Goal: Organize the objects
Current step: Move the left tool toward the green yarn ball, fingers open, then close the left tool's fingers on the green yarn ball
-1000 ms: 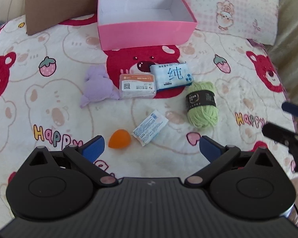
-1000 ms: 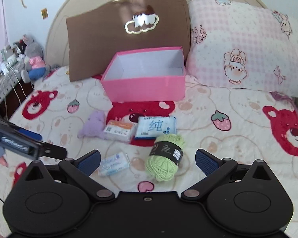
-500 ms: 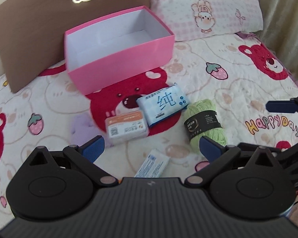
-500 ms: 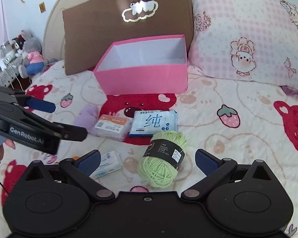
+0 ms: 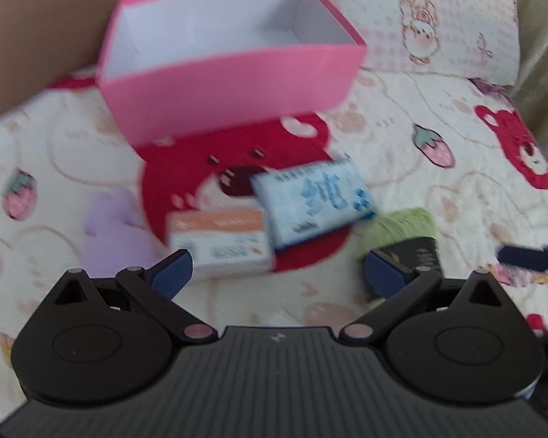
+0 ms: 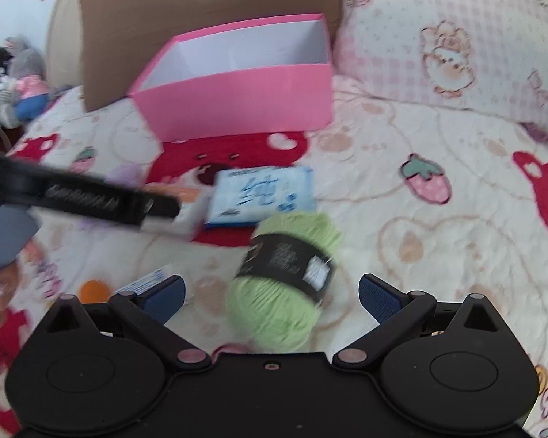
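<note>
Since earlier: both grippers have come in lower and nearer the clutter, so the pink box and the packets loom larger in both views; both views are smeared by motion.
Left gripper (image 5: 277,270): jaws spread wide, nothing between the blue pads, held above the bedspread (image 5: 402,153) over the orange-topped box.
Right gripper (image 6: 270,297): released as well, fingers apart on either side of the green yarn's near end, not touching it as far as the blur lets me judge.
Green yarn (image 6: 288,281): a ball with a black band, lying tilted on the bedspread just in front of the tissue pack.
Tissue pack (image 5: 310,204): blue and white, flat on the red bear print, its corner against the orange-topped box (image 5: 219,241).
Pink box (image 5: 226,62): open, white inside, holding nothing, standing behind the packets and before the brown cushion (image 6: 201,25).
Purple soft toy (image 5: 109,233): left of the orange-topped box.
Small blue-white packet (image 6: 146,281): partly hidden by the right gripper's left finger, beside an orange egg-shaped sponge (image 6: 95,290).
Pillow (image 6: 449,43): pink check, to the right of the pink box.
</note>
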Demonstrator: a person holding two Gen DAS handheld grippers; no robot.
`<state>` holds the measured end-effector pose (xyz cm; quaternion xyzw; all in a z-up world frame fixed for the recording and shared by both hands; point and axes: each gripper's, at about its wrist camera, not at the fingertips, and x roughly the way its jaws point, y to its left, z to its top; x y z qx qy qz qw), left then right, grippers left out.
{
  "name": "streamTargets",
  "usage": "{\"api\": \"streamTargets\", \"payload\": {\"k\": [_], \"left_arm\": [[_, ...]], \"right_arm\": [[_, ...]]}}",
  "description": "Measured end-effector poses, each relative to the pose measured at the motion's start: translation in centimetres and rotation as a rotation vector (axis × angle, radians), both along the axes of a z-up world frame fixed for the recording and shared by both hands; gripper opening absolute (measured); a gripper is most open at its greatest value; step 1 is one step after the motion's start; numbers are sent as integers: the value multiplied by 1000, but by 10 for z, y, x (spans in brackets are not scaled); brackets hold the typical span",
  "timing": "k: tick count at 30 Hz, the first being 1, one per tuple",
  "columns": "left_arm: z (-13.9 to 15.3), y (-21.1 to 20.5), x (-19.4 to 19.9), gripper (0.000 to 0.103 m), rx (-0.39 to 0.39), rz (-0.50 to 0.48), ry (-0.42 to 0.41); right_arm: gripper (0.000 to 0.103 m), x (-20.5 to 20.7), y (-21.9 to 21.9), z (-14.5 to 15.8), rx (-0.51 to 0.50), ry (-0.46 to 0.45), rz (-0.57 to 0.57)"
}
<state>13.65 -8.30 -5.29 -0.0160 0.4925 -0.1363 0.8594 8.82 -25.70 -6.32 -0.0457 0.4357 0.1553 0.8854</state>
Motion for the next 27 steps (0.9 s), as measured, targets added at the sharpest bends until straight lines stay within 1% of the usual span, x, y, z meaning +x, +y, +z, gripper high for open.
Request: {"api": "streamTargets", "payload": {"k": [1, 2, 4, 5, 6, 8, 10, 12, 14, 17, 20, 22, 24, 26, 27], "left_arm": [[-3, -4, 1, 101, -15, -10, 19], [-5, -8, 1, 101, -25, -24, 31], [-7, -16, 0, 101, -39, -49, 33], [-7, -18, 0, 101, -51, -58, 35], [-6, -18, 0, 101, -79, -60, 42], [-5, -15, 0, 101, -143, -59, 54], [-5, -17, 0, 101, -159, -66, 66], [-5, -21, 1, 100, -168, -69, 69], [-8, -28, 1, 100, -194, -81, 86], [-20, -41, 1, 100, -253, -133, 141], [-35, -53, 2, 94, -266, -139, 203], [-42, -53, 4, 89, -287, -120, 221], [-47, -50, 4, 72, -296, -91, 205], [-52, -46, 5, 71, -301, -72, 207], [-54, -43, 7, 70, -326, -69, 217]], "right_arm": [[102, 2, 1, -4, -13, -17, -21], [102, 4, 0, -8, -1, -25, -30], [102, 4, -5, -17, 52, -27, -26], [102, 0, -8, -21, 97, -60, -5], [102, -6, -10, -26, 117, -100, 8], [103, -13, -6, -38, 78, -111, 34], [103, -15, -2, -49, 42, -82, 91], [103, -15, 3, -55, 11, -39, 120], [103, -17, 4, -55, -6, -64, 118], [102, -20, 6, -55, -16, -82, 137], [100, -22, 2, -55, 15, -69, 130], [99, -21, -1, -55, 44, -57, 130], [96, -21, -2, -56, 45, -66, 132], [93, -18, -2, -59, 41, -69, 128], [90, -16, -4, -61, 52, -61, 123]]}}
